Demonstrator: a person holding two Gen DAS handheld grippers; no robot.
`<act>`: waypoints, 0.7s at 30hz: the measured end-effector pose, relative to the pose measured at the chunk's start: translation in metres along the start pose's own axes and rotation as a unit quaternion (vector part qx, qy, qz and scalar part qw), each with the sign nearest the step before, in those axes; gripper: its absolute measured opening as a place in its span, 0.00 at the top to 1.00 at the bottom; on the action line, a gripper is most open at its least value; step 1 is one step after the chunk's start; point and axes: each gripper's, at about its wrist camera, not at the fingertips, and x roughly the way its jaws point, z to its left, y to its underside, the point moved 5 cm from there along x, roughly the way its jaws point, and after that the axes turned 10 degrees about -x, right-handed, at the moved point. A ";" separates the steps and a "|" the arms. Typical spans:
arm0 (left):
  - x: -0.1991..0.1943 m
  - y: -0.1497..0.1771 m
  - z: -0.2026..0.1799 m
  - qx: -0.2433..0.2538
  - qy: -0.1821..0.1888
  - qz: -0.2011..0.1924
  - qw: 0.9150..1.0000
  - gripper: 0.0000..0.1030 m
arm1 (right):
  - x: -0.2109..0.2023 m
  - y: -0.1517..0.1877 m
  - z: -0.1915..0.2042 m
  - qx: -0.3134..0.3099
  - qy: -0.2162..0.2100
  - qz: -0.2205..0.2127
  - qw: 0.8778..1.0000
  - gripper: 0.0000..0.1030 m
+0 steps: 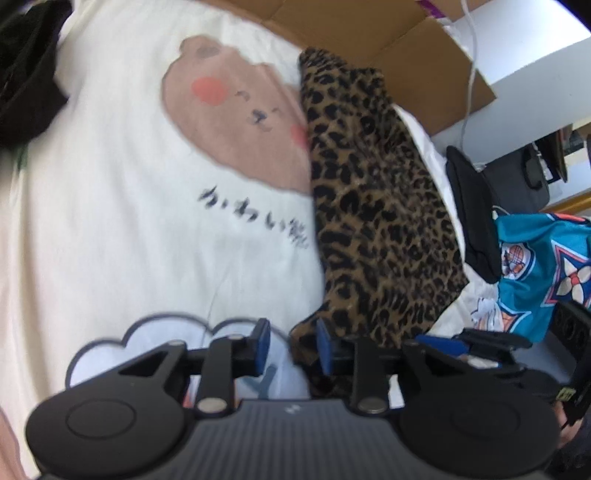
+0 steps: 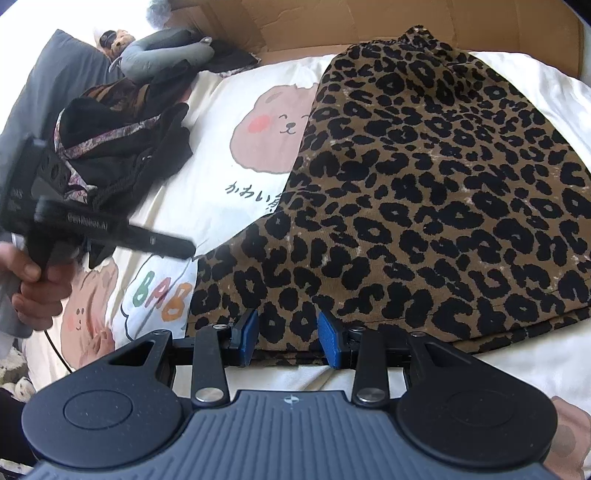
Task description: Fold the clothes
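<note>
Leopard-print garment (image 2: 424, 192) lies on the bedsheet (image 2: 229, 173), overlapping the bear print (image 2: 269, 133) at its 3 o'clock edge. Right wrist view: dark clothes pile (image 2: 122, 136) at 10 o'clock, plush toy (image 2: 162, 55) behind it, cardboard (image 2: 332, 22) at 12. Left wrist view: patterned jersey (image 1: 535, 273) at 3 o'clock of the garment, dark cloth (image 1: 472, 214) between them.

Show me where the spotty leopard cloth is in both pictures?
Left wrist view: the brown-and-black leopard-print garment runs down the right of centre, its near corner at the open left gripper.
Right wrist view: it fills the centre and right, its near hem just ahead of the open right gripper.
Shared landmark: the brown bear face printed on the cream bedsheet, just left of the garment in both.
</note>
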 end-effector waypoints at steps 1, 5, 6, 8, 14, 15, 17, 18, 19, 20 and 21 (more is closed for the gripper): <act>0.000 -0.002 -0.005 0.008 0.004 -0.004 1.000 0.72 | 0.001 0.000 0.001 -0.004 0.001 0.000 1.000 0.59; 0.008 -0.006 -0.031 0.067 0.002 -0.010 0.998 0.73 | -0.002 -0.008 -0.005 -0.014 0.020 -0.012 1.000 0.59; 0.010 -0.007 -0.037 0.079 0.003 -0.011 0.997 0.73 | -0.004 -0.010 -0.009 -0.012 0.026 -0.017 0.999 0.59; 0.013 -0.008 -0.048 0.095 0.013 -0.015 0.995 0.73 | -0.008 -0.015 -0.018 -0.014 0.051 -0.028 0.998 0.59; 0.039 -0.001 -0.070 0.173 -0.024 -0.012 0.985 0.73 | -0.009 -0.024 -0.039 -0.022 0.114 -0.037 0.993 0.59; 0.041 -0.001 -0.071 0.177 -0.025 -0.013 0.984 0.73 | -0.008 -0.024 -0.042 -0.017 0.114 -0.036 0.993 0.59; 0.043 -0.001 -0.075 0.189 -0.026 -0.020 0.982 0.75 | -0.006 -0.023 -0.046 -0.011 0.115 -0.036 0.993 0.59; 0.043 -0.002 -0.077 0.197 -0.029 -0.026 0.980 0.77 | -0.005 -0.023 -0.048 -0.008 0.114 -0.036 0.993 0.59; 0.044 -0.002 -0.081 0.206 -0.032 -0.033 0.977 0.81 | -0.004 -0.023 -0.049 -0.004 0.113 -0.036 0.993 0.60; 0.043 -0.003 -0.084 0.213 -0.032 -0.037 0.976 0.85 | -0.003 -0.023 -0.050 0.000 0.113 -0.037 0.993 0.61; 0.044 -0.004 -0.087 0.218 -0.030 -0.039 0.975 0.86 | 0.000 -0.024 -0.051 0.001 0.113 -0.036 0.993 0.63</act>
